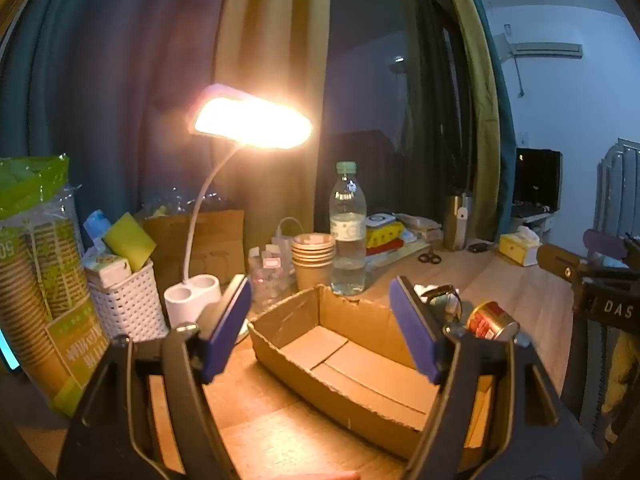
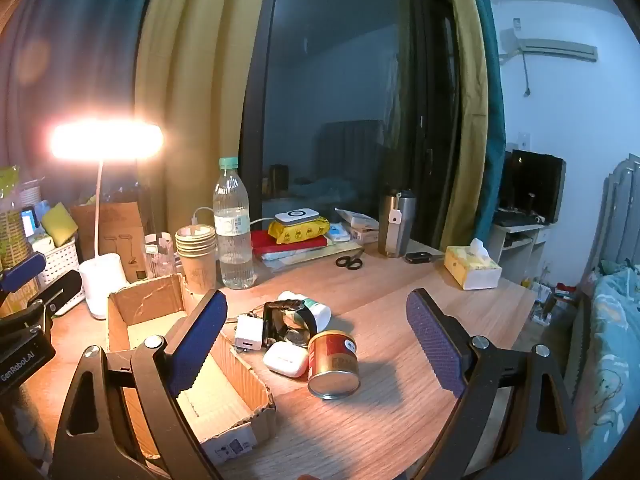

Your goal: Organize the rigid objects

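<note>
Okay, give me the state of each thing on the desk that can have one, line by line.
Lamp: switched on.
Cardboard box: open, empty.
Water bottle: upright, capped, partly full.
Red can: lying on its side.
Paper cups: stacked upright.
Earbud case: closed.
Left tool: open, empty.
Right tool: open, empty.

You have one cardboard box (image 2: 192, 364) at nine o'clock, one red can (image 2: 334, 364) at centre, one white earbud case (image 2: 285, 359), one charger plug (image 2: 249, 333), one watch (image 2: 290, 316), and one scissors (image 2: 349, 262) at twelve o'clock.
</note>
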`<state>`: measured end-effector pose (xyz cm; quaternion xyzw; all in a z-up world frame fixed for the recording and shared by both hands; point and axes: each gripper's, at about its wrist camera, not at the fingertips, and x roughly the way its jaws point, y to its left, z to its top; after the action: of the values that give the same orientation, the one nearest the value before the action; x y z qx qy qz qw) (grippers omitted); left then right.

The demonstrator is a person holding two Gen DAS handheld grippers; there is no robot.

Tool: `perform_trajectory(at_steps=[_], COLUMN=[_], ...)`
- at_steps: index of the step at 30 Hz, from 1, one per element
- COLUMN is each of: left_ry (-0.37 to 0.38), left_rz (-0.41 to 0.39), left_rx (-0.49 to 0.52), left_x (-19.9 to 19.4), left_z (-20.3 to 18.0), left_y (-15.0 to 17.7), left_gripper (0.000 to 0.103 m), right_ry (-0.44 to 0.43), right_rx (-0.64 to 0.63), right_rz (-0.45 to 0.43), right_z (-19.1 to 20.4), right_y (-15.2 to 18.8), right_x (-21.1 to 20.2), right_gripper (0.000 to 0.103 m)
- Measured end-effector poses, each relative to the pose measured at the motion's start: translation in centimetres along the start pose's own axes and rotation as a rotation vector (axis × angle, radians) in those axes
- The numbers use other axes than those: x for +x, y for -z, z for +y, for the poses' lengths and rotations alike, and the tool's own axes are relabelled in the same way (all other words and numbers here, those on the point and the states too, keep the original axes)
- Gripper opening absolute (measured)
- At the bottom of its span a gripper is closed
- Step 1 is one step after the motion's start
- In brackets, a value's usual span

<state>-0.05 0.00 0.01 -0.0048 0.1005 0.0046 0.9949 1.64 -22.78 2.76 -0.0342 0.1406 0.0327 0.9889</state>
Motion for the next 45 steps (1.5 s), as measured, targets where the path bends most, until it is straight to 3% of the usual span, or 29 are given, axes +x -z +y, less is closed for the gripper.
perform_trajectory(at_steps=[9, 45], left_ry=[-0.028, -0.009], left_rz=[0.006, 0.031], left_rx=[0.024, 0.019], left_x=[0.1, 0.5], left_z=[-1.5, -0.8], left_y=[1.1, 0.1], left_gripper=[0.073, 0.073], right_ry=[0.0, 0.002], right_rx=[-0.001, 0.005], right_rz=[0.007, 0.001], right_z=[-0.1, -0.2], right_y=[0.1, 0.2], right_x=[-0.1, -0.1], right_gripper=[0.093, 0.093])
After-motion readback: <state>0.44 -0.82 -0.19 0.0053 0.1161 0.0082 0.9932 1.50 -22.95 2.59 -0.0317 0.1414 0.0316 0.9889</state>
